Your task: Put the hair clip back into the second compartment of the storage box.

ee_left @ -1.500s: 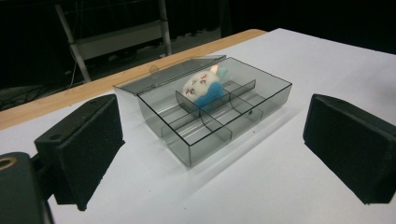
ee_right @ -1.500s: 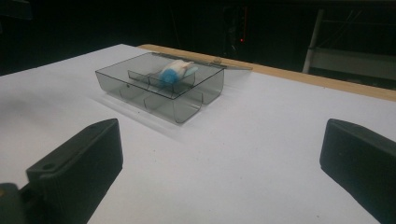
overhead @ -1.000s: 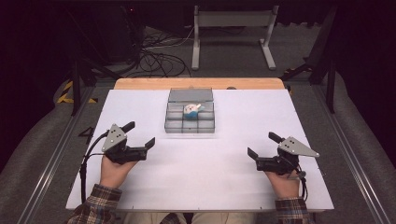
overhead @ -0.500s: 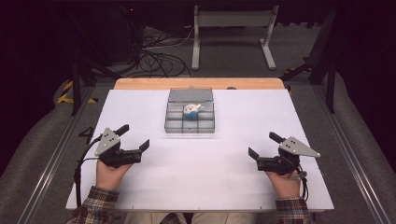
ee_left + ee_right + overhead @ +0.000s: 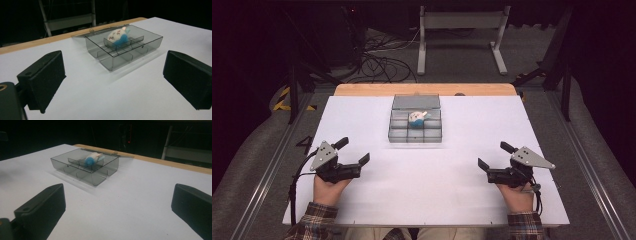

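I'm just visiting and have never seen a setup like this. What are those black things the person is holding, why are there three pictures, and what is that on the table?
A person sits at a white table and holds a hand tool in each hand: the left gripper and the right gripper. Each has two black jaws that can pinch things. Both are open and hold nothing.

One picture comes from a camera above, looking down at the table. The other two come from small cameras riding on each gripper, looking out between its jaws.

On the table stands a clear grey box with compartments, its lid open at the back. A small white and blue soft toy lies in one of the compartments.
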